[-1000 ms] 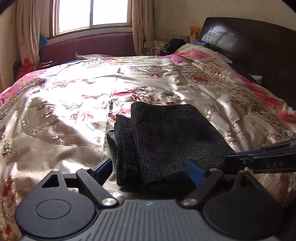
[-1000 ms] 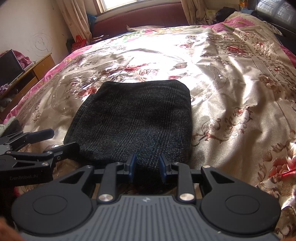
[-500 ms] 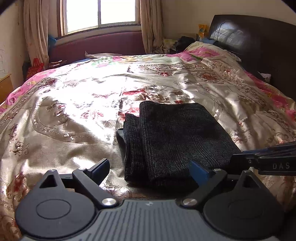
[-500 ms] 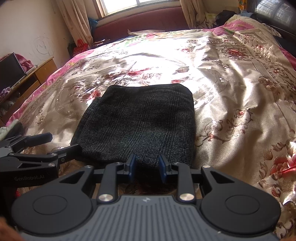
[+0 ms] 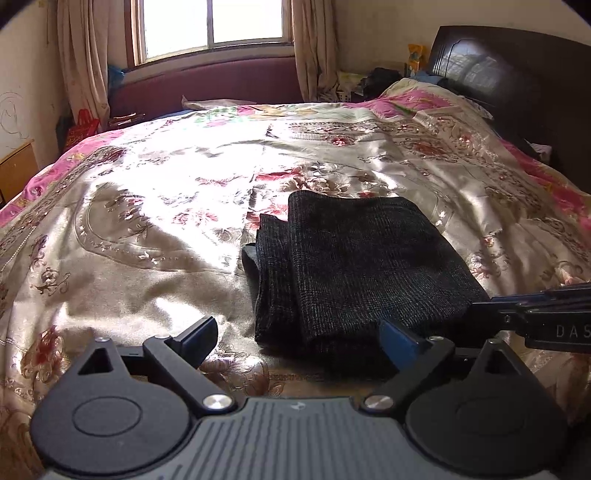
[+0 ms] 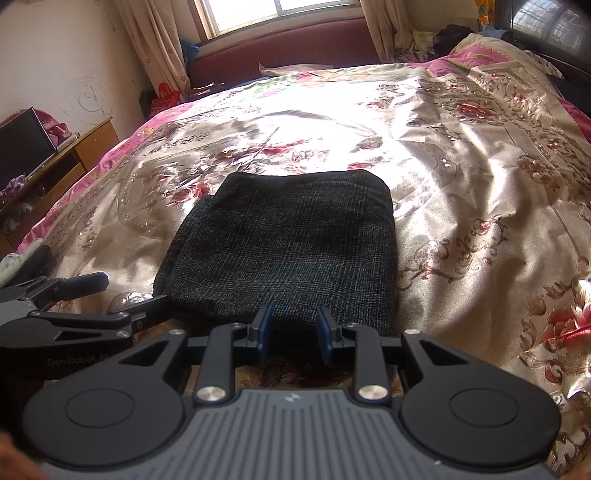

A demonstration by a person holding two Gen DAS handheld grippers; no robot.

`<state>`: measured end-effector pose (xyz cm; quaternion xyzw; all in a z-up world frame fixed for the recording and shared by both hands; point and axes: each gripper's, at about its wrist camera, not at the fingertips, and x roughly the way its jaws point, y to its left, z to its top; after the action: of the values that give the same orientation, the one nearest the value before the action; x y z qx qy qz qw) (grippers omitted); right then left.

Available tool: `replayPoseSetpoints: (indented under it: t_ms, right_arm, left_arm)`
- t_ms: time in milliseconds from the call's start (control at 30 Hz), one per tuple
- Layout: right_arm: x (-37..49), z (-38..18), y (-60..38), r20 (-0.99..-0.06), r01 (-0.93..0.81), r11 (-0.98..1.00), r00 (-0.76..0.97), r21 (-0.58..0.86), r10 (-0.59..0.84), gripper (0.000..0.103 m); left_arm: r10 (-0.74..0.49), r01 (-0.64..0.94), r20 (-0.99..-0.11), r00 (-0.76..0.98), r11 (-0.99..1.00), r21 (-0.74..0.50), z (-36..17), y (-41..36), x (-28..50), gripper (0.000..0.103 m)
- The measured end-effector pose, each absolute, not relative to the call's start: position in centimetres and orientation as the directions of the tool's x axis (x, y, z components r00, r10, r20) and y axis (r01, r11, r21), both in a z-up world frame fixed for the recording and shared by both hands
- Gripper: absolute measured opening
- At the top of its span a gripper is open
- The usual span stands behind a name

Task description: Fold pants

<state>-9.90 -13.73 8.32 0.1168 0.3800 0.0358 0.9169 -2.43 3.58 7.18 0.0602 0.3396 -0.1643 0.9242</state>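
Observation:
The dark grey checked pants [image 5: 354, 266] lie folded into a compact rectangle on the floral satin bedspread [image 5: 155, 206]; they also show in the right wrist view [image 6: 284, 247]. My left gripper [image 5: 299, 339] is wide open and empty, just short of the fold's near edge. My right gripper [image 6: 293, 330] is partly open with a narrow gap, empty, just short of the near edge. Each gripper appears in the other's view, the right one [image 5: 535, 314] at right, the left one [image 6: 70, 302] at left.
A dark headboard [image 5: 517, 92] stands at the right, with a pillow [image 5: 424, 92] below it. A window [image 5: 210, 26] with curtains and a maroon bench [image 5: 207, 85] lie beyond the bed. A wooden cabinet [image 6: 70, 151] with a dark screen stands at the left.
Both grippers have drawn back and risen away from the folded pants. The pants lie still. The jaw openings look unchanged.

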Motion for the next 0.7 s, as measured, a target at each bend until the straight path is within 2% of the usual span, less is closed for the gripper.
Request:
replayPoseSetpoints:
  t_ms: [267,700]
  right_arm:
    - [-10.4,8.0,-13.5,-0.695,0.031,0.969,0.702,0.246,0.154,0.028]
    - [-11.1,8.8,-13.0,-0.689,0.025,0.974,0.710,0.227,0.142,0.029]
  left_arm:
    - [-0.269,0.330,-0.646,0.714,0.943,-0.028,6.8,3.7,-2.7,0.103]
    - [-0.254,0.352,-0.643,0.723,0.936,0.025,6.7,2.9,-3.3,0.103]
